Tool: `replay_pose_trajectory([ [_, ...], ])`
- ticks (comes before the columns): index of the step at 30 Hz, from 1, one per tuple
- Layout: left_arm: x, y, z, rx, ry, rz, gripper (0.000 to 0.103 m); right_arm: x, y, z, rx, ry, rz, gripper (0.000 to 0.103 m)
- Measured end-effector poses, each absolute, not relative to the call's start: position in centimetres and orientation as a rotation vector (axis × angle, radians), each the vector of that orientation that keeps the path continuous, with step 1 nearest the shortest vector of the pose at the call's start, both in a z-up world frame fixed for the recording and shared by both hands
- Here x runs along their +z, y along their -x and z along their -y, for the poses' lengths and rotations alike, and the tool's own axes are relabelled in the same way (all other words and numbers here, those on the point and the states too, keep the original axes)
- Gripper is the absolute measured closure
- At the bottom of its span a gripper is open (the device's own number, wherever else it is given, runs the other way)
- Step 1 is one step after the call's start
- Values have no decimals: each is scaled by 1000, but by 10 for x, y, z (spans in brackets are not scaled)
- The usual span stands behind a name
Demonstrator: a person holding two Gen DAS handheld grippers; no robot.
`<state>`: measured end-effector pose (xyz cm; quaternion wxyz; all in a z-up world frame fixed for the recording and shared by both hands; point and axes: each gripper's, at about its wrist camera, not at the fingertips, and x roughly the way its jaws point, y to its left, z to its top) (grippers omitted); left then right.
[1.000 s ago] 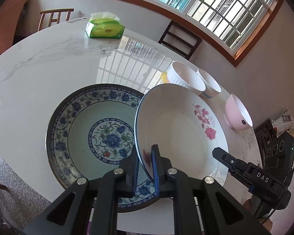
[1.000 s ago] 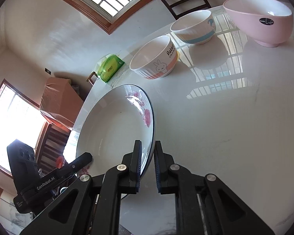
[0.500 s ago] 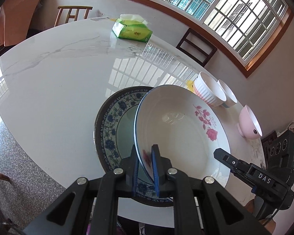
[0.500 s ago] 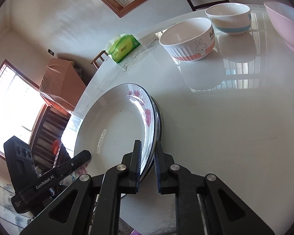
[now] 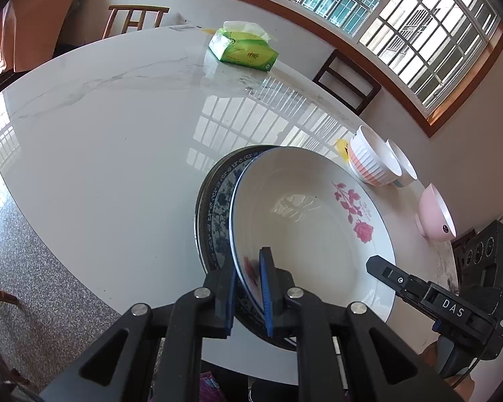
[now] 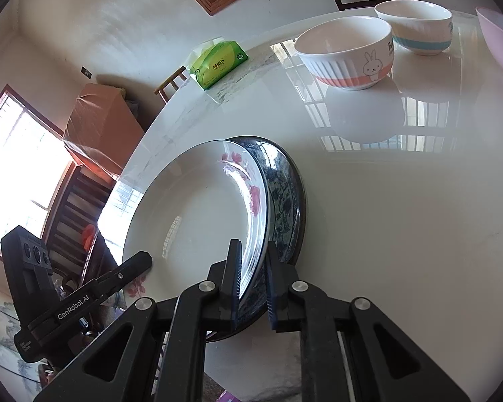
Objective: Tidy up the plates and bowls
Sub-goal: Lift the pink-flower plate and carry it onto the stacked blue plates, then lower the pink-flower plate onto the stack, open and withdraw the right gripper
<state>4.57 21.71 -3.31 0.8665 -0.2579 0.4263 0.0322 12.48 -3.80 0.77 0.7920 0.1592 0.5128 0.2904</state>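
Rose plate [image 5: 312, 234] between both hand-held grippers' fingers

Right tool [image 6: 254, 281] clamps white rose plate [image 6: 191, 221] rim, plate lying in blue patterned plate [image 6: 285, 197] on desk [image 6: 402, 217].

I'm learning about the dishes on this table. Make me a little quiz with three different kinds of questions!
1. True or false: the rose plate lies over the blue patterned plate.
2. How many bowls stand on the table: A) one, B) three, C) five?
3. Fill in: the green pack near the far edge holds ____.

Key:
1. True. The left hand-held gripper and the right hand-held gripper straddle its rim.
2. B: bunny bowl, blue-striped bowl, pink bowl.
3. Tissues.
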Motion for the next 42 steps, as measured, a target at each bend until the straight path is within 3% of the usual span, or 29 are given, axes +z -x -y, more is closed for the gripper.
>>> replay_pose_trajectory([
  [26, -37, -45, -218, 65, 536, -858, 86, 10, -120, 28, 598, -257, -1057, 87],
  [28, -36, -44, -218, 72, 525, -848, 84, 12, -118, 23, 597, -212, -1040, 84],
  [36, -26, -39, -214, 125, 438, -801, 77, 32, -101, 12, 532, -24, -883, 48],
  [42, -3, -27, -203, 202, 294, -697, 66, 40, -94, 19, 513, 0, -805, 45],
])
